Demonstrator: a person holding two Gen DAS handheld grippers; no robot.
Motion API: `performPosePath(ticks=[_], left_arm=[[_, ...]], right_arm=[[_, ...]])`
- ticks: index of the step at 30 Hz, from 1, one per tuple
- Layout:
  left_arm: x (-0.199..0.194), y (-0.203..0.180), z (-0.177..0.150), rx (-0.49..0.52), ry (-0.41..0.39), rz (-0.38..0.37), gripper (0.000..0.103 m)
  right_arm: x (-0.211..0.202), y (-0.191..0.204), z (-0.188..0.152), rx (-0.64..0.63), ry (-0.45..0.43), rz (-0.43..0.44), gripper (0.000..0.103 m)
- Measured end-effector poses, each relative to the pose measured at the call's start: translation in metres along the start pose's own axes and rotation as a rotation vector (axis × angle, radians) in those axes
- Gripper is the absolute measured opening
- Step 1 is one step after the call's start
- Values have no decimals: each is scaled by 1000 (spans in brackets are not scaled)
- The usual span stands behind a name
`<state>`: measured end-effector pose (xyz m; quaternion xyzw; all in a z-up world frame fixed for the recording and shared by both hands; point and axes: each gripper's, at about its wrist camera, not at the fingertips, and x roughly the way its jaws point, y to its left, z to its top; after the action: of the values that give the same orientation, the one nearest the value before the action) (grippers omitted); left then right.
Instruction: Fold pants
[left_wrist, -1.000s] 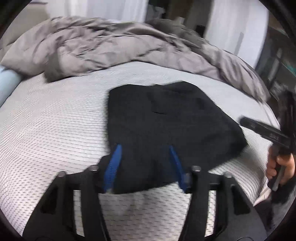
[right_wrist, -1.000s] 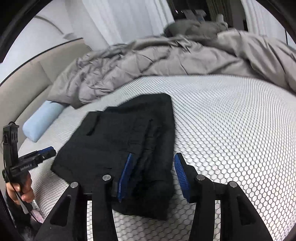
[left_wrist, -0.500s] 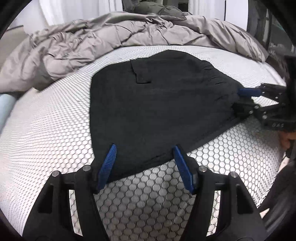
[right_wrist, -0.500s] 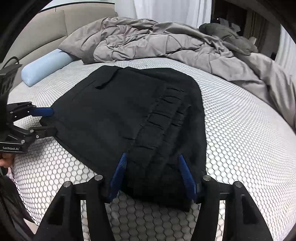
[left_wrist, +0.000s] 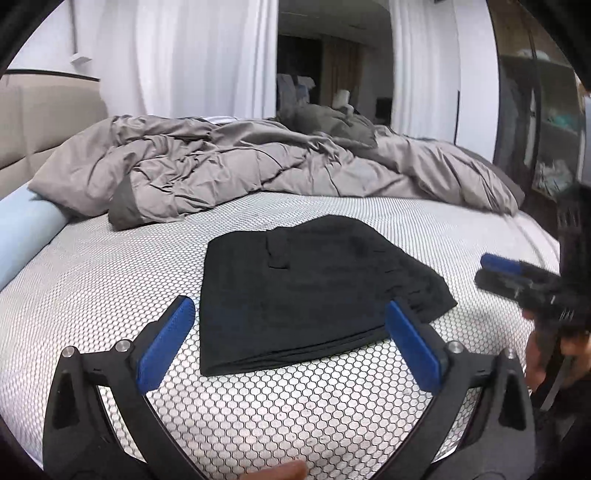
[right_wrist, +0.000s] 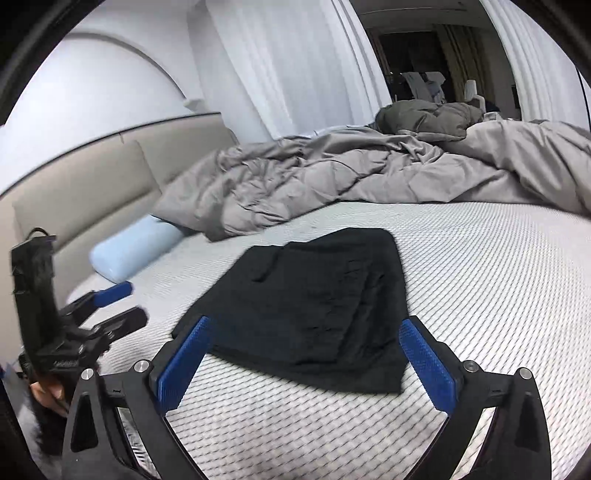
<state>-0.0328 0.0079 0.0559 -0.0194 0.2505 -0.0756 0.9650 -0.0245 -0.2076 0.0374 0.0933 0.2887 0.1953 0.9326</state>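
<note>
Both grippers' jaws newly wide, clear of folded pants (left_wrist: 310, 291).

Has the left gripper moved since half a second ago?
Yes. The left gripper has backed off the pants toward the near mattress edge, and its jaws have just been opening, with nothing between them.

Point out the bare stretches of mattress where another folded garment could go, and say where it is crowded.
Free: the mattress to the right of the folded pants, up to the grey duvet; also the strip between the pants' left edge and the blue bolster. Crowded: the far side under the duvet, and the near edge, where the open left claw and right claw hover.
</note>
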Motion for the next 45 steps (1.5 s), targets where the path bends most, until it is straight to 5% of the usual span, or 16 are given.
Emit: performPosePath(ticks=[7, 17, 45], left_arm=[[-1, 12, -7, -83, 16, -13, 102], [10, 22, -12, -97, 15, 23, 102], [24, 33, -15, -144, 26, 92, 102]], right_arm=[[-1, 26, -8, -93, -80, -73, 103], [18, 42, -13, -151, -58, -95, 103], [23, 31, -11, -111, -50, -97, 103]])
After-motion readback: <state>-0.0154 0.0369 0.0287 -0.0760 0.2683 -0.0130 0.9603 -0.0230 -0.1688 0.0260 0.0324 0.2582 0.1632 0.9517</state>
